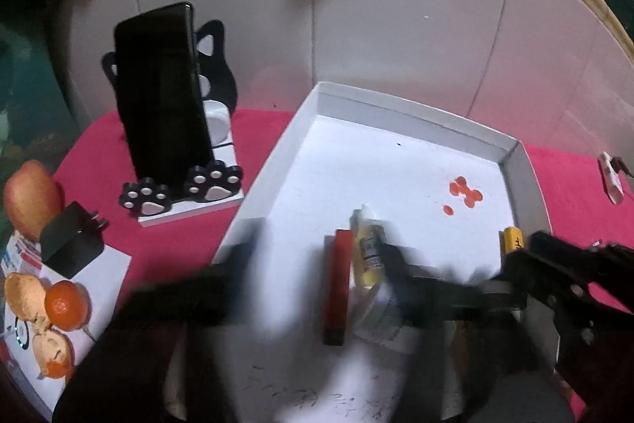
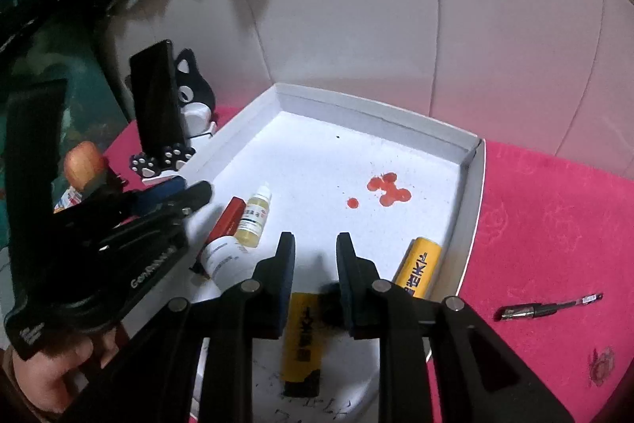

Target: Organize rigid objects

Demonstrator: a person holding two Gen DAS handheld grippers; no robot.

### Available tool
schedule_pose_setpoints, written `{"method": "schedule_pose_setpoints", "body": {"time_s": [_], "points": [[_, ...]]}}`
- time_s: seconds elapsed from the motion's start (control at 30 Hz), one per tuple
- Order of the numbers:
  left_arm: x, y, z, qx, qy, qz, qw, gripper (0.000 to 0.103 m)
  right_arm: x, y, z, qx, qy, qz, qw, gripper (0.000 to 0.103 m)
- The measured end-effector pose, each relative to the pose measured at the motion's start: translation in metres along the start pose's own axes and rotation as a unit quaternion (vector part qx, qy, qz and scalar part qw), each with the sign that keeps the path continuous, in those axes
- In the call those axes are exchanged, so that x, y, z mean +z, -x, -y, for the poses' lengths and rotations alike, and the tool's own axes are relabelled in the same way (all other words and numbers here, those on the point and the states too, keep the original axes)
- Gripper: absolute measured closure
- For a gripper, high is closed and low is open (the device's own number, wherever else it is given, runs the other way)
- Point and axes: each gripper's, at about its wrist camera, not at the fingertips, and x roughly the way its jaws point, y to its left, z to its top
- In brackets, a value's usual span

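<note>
Inside a shallow white cardboard tray, we see the right gripper with its two black fingers parted and nothing pressed between the pads; a yellow rectangular block with black lettering lies flat on the tray floor just under the gap. A second yellow tube-shaped piece with the same lettering rests to the right, close to the tray's right wall.

The left gripper hangs over the tray's near left part, its fingers blurred but spread wide, gripping nothing. Between them on the floor lie a slim red bar, a small dropper bottle of yellow liquid beside it, and a white labelled bottle on its side, touching the dropper bottle. A hand holds that gripper's handle at the near left.

Red blotches stain the tray floor farther back. The tray sits on a pink cloth, where a dark pen-like tool lies to the right. To the left a black smartphone leans upright in a black-and-white cat-shaped stand with paw feet. Near left we see a black wall charger, a reddish apple and a peeled orange.
</note>
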Motion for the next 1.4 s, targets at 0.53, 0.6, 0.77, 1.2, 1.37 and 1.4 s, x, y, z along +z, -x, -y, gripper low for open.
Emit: {"method": "schedule_pose_setpoints", "body": {"time_s": [0.53,0.6,0.77,1.2,1.37,1.4], "points": [[-0.009,0.062,0.003,-0.012,0.011,0.072,0.9973,0.000,-0.017,0.088,0.035,-0.007,-0.039,0.104,0.994,0.000],[-0.013,0.074,0.006,-0.026,0.010,0.081,0.9963,0.000,-0.024,0.103,0.048,-0.012,-0.053,0.116,0.992,0.000],[-0.040,0.101,0.021,-0.069,0.001,0.098,0.9928,0.000,-0.058,0.140,0.092,-0.035,-0.100,0.140,0.985,0.000],[-0.135,0.122,0.060,-0.190,-0.036,0.028,0.9807,0.000,-0.146,0.136,0.134,-0.056,-0.104,0.064,0.991,0.000],[-0.150,0.119,0.041,-0.190,-0.032,0.006,0.9813,0.000,-0.121,0.119,0.069,0.014,0.100,0.055,0.993,0.000],[-0.150,0.119,0.036,-0.190,-0.027,0.005,0.9814,0.000,-0.119,0.116,0.059,0.021,0.124,0.054,0.991,0.000]]}}
